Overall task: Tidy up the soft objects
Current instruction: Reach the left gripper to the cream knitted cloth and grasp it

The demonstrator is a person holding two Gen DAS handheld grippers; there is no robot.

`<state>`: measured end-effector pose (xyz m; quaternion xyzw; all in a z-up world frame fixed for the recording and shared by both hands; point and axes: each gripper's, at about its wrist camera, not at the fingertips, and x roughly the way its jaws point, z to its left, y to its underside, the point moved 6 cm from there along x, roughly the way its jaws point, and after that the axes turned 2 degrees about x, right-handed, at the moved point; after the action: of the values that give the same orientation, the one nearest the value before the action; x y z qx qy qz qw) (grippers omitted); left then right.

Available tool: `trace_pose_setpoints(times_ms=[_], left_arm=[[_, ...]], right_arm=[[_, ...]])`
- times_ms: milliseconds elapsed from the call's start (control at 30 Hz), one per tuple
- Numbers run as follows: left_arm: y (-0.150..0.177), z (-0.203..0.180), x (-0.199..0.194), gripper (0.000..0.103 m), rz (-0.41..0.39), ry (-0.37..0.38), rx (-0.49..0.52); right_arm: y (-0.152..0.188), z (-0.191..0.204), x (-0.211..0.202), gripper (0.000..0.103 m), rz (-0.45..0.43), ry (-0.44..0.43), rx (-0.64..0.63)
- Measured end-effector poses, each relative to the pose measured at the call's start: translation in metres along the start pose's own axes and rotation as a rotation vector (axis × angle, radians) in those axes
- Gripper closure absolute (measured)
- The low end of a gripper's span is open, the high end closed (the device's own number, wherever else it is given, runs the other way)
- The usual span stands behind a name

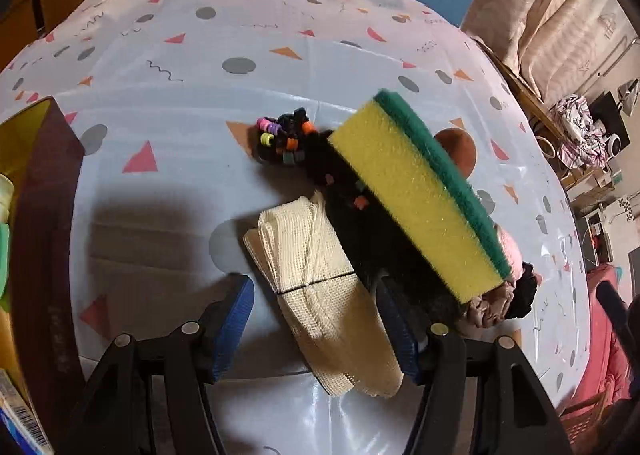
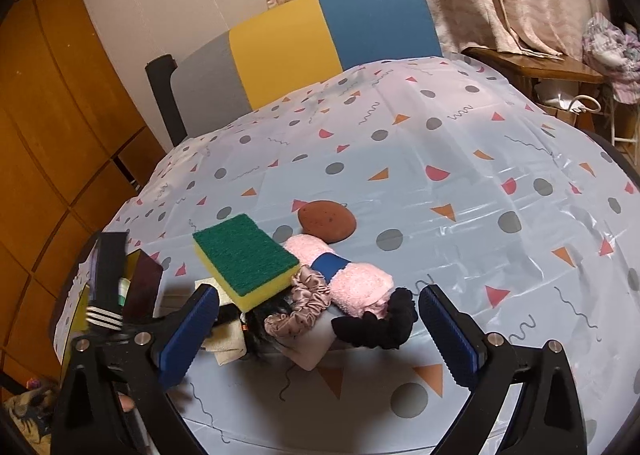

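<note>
The soft items lie heaped together at the centre of the left wrist view and at lower centre-left of the right wrist view. A rectangular yellow foam sponge with a green scouring face (image 1: 420, 191) sits tilted on top of the heap, its foam porous and its edges square. Under its left end lies a black fuzzy mass studded with small coloured beads (image 1: 284, 141). Just below that lies a folded cream mesh cloth (image 1: 316, 279), bound across its middle by a thin dark band.

In the right wrist view, a rolled pink towel with a blue band (image 2: 352, 279) lies right of the sponge. A gathered beige satin scrunchie (image 2: 304, 303) touches the towel's left side, and a black scrunchie (image 2: 380, 323) touches its lower end. A reddish-brown oval sponge (image 2: 326, 221) lies apart, just above the towel.

The left gripper (image 1: 316, 327) straddles the cream cloth; its blue ribbed fingers (image 1: 234, 319) are released, with a gap visible on the left side. The right gripper (image 2: 320, 335) stands spread wide about the scrunchies, grasping nothing.

All rest on a tabletop covered by pale plastic sheeting printed with dots and triangles (image 2: 480, 215). A dark brown box (image 1: 48, 215) stands at the left edge of the left wrist view.
</note>
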<state>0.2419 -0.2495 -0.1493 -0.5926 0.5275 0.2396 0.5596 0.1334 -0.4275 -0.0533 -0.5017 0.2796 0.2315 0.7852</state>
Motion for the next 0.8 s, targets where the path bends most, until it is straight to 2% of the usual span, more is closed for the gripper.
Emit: trace_pose_setpoints(times_ms=[33, 100, 233, 333, 367, 433, 467, 533, 800], left_arm=[[0.004, -0.001, -0.002, 0.041, 0.004, 0.016, 0.010], [0.011, 0.000, -0.008, 0.059, 0.015, 0.045, 0.012], [0.028, 0.004, -0.019, 0.066, 0.025, 0.095, 0.032], [0.039, 0.006, -0.026, 0.066, 0.039, 0.109, 0.043], [0.042, 0.007, -0.028, 0.066, 0.037, 0.092, 0.059], [0.046, 0.006, -0.032, 0.062, 0.046, 0.071, 0.085], [0.046, 0.006, -0.034, 0.057, 0.045, 0.073, 0.081], [0.044, 0.008, -0.034, 0.054, 0.052, 0.086, 0.051], [0.038, 0.005, -0.022, 0.052, 0.051, -0.027, 0.022]], right_arm=[[0.001, 0.001, 0.001, 0.002, 0.003, 0.001, -0.004], [0.002, 0.002, 0.001, 0.002, 0.007, -0.003, -0.009], [0.002, 0.005, 0.000, 0.002, 0.002, -0.001, -0.027], [0.003, 0.006, 0.000, 0.002, 0.003, 0.004, -0.032], [0.003, 0.006, 0.001, 0.002, 0.006, 0.002, -0.031], [0.003, 0.005, 0.001, 0.002, 0.009, 0.006, -0.031], [0.004, 0.005, 0.002, 0.002, 0.010, 0.009, -0.032], [0.004, 0.005, 0.002, 0.002, 0.013, 0.009, -0.030], [0.003, 0.004, 0.002, 0.002, 0.012, 0.005, -0.024]])
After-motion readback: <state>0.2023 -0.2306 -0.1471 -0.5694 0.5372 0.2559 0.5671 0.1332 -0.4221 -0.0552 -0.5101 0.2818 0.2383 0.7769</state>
